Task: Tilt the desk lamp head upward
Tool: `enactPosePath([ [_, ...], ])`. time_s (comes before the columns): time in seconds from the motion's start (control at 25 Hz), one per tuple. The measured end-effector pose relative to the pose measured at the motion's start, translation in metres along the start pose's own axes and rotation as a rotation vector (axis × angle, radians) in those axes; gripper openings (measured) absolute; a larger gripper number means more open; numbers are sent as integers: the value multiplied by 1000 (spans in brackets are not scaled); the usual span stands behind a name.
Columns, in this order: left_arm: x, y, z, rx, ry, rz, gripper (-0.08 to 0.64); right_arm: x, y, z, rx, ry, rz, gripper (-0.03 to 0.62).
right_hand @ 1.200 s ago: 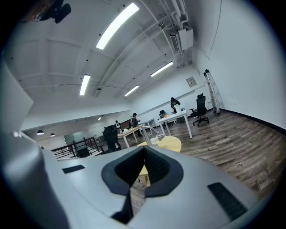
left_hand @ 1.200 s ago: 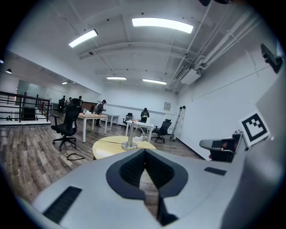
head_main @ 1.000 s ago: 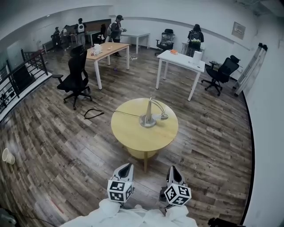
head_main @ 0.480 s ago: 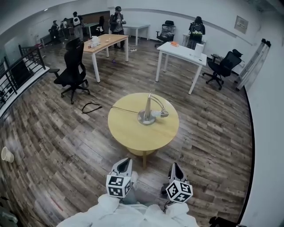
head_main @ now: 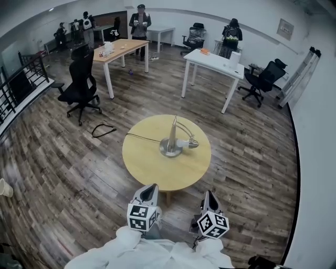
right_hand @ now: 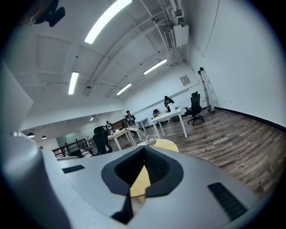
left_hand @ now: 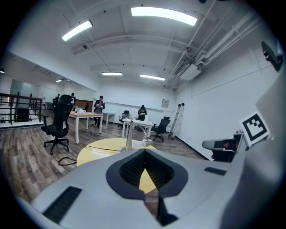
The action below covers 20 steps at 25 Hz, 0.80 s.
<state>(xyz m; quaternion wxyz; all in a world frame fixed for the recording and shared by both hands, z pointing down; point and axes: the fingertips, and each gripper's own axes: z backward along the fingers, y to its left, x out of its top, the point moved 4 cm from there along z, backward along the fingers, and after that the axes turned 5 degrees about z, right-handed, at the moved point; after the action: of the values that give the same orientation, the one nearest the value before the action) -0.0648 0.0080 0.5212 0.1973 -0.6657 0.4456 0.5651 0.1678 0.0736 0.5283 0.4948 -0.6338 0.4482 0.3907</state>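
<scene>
Silver metal desk lamp (head_main: pixel 172 138) stands mid-way on a round yellow wooden table (head_main: pixel 149 171), its head hanging low. The grey left gripper (head_main: pixel 150 190) and grey right gripper (head_main: pixel 209 197), jaws pressed together and empty, hang short of the table. The lamp is likely beyond reach from there.

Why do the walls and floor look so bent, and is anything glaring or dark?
Head view: a wide-angle lens bows the white walls and plank floor into curves; the round yellow wooden table and silver desk lamp look sharp under even light. Left gripper view: black rounded corners, and the ceiling strip light glares white. Right gripper view: same dark corners, a bright ceiling tube.
</scene>
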Motion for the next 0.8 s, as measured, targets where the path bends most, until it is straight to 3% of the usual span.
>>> enactPosePath([
  [0.8,68,85,-153,-21,46,-13,2,41,3,-181,-31,31,-16,12],
])
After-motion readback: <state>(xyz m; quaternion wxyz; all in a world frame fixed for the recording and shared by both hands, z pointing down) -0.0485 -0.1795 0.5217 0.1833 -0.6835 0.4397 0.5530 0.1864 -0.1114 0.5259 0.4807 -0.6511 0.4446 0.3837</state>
